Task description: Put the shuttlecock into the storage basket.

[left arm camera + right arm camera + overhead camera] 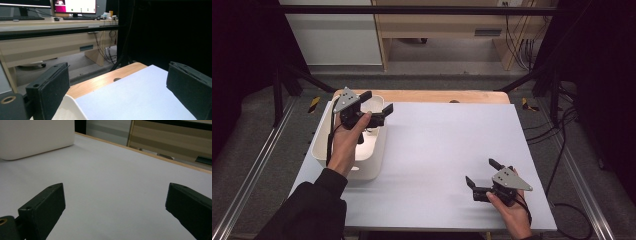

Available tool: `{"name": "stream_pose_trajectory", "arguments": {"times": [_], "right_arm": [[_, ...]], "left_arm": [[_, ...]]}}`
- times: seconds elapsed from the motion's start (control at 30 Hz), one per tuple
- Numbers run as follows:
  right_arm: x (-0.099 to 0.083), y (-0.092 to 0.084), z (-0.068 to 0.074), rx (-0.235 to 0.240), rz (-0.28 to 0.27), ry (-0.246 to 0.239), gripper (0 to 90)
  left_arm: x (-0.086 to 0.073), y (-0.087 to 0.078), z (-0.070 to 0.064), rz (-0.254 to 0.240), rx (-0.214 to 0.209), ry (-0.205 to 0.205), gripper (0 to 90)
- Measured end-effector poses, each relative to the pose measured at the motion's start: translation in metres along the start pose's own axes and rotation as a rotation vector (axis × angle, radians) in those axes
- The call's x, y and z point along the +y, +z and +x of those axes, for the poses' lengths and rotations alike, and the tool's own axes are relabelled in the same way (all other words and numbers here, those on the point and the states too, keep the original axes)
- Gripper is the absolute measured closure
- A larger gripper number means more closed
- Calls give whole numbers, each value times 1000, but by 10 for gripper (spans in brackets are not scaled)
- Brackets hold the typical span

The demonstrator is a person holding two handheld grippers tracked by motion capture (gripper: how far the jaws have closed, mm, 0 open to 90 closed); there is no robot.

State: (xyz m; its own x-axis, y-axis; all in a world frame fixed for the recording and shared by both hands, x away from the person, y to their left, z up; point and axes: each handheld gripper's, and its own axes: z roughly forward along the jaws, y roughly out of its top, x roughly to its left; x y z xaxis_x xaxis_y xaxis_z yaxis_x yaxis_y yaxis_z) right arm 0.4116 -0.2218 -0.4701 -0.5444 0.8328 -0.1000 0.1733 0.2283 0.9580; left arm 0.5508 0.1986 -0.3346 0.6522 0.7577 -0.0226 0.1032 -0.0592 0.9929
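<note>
High view: a white bin (373, 165) stood at the left edge of the desk (447, 150), its long axis running from the near side toward the far side; the left hand and dark sleeve covered much of its inside, so its contents could not be made out. The left tool (377, 101) hung over the far end of the bin, jaws apart and gripping nothing, pointing toward the far right; one jaw tip lay over the far rim, the other just past the right wall. The right tool (482, 173) was held low over the near right part of the desk, well apart from the bin, jaws apart and empty, pointing left and away from the person; the right hand (512, 212) was cut off by the lower frame edge.

Left gripper view: the left tool (117, 87) looked across a pale sheet on the desk to a wooden strip along the far edge; a corner of the bin's rim (68, 107) showed beside the left jaw; a second work table with a lit monitor (74, 6) stood beyond.

Right gripper view: the right tool (115, 206) faced bare desk; the bin's rounded outer wall (35, 137) stood at upper left, its top cut off.
</note>
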Motion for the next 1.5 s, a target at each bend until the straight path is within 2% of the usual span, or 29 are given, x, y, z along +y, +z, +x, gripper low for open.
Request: {"name": "stream_pose_trajectory", "arguments": {"times": [0.2, 0.67, 0.97, 1.17, 1.5], "right_arm": [[0, 0, 0, -1, -1, 0, 28], [0, -1, 0, 2, -3, 1, 28], [0, -1, 0, 4, -4, 2, 28], [0, -1, 0, 6, -4, 0, 28], [0, 0, 0, 9, -4, 1, 28]], "left_arm": [[5, -2, -16, 0, -41, -4, 44], [13, 0, -58, 13, -121, 39, 41], [5, 7, -78, 35, -161, 27, 39], [-5, 10, -92, 46, -190, 35, 38], [-21, 14, -107, 56, -217, 50, 38]]}}
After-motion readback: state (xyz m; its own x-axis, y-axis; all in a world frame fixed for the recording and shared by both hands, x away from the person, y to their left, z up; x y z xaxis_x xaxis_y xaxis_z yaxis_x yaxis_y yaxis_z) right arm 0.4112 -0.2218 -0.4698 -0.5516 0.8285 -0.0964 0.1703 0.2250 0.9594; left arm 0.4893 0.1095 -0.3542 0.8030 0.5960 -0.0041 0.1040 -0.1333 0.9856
